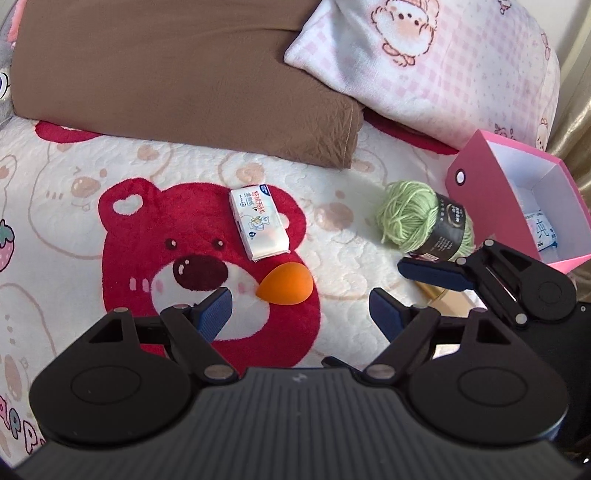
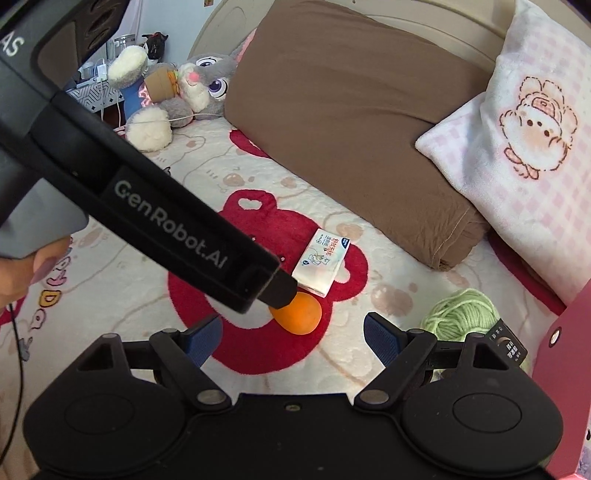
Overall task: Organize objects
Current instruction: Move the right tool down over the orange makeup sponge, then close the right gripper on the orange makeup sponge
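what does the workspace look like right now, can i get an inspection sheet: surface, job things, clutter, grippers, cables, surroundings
surface: bed blanket, cream with a red bear print.
job's things: orange sponge, tissue pack and green yarn lie loose on the blanket; pink box stands open at the right with a white packet inside.
clutter: brown pillow, pink checked pillow, grey plush rabbit.
grippers: left gripper open, holding nothing; right gripper open, holding nothing.
cables: thin black cord at the left edge of the right wrist view.
surroundings: bed headboard behind the pillows.
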A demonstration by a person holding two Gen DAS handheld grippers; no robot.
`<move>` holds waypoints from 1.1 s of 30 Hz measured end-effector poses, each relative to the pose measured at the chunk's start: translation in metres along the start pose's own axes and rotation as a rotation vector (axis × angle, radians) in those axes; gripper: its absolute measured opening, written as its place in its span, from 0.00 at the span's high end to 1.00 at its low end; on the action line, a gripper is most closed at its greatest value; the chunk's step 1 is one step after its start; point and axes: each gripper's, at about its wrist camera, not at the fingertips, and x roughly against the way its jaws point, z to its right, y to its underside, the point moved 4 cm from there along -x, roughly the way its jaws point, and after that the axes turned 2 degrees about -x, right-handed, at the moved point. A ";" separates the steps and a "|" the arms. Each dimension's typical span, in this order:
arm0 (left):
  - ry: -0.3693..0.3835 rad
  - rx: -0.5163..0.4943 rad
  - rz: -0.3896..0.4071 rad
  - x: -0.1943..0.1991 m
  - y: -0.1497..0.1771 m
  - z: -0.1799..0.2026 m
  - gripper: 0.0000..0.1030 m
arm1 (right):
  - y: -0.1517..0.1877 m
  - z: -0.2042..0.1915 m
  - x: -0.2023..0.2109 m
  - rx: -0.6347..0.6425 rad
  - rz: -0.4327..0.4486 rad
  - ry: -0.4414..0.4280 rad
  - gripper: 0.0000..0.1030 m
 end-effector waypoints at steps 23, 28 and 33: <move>0.097 0.124 0.079 -0.074 0.022 -0.049 0.29 | 0.025 0.013 -0.097 -0.144 -0.035 0.027 0.18; 0.184 0.155 0.105 -0.081 0.021 -0.050 0.62 | 0.022 0.009 -0.099 -0.122 -0.018 0.019 0.35; 0.184 0.146 0.100 -0.079 0.021 -0.046 0.64 | 0.018 0.009 -0.101 -0.133 -0.024 0.035 0.50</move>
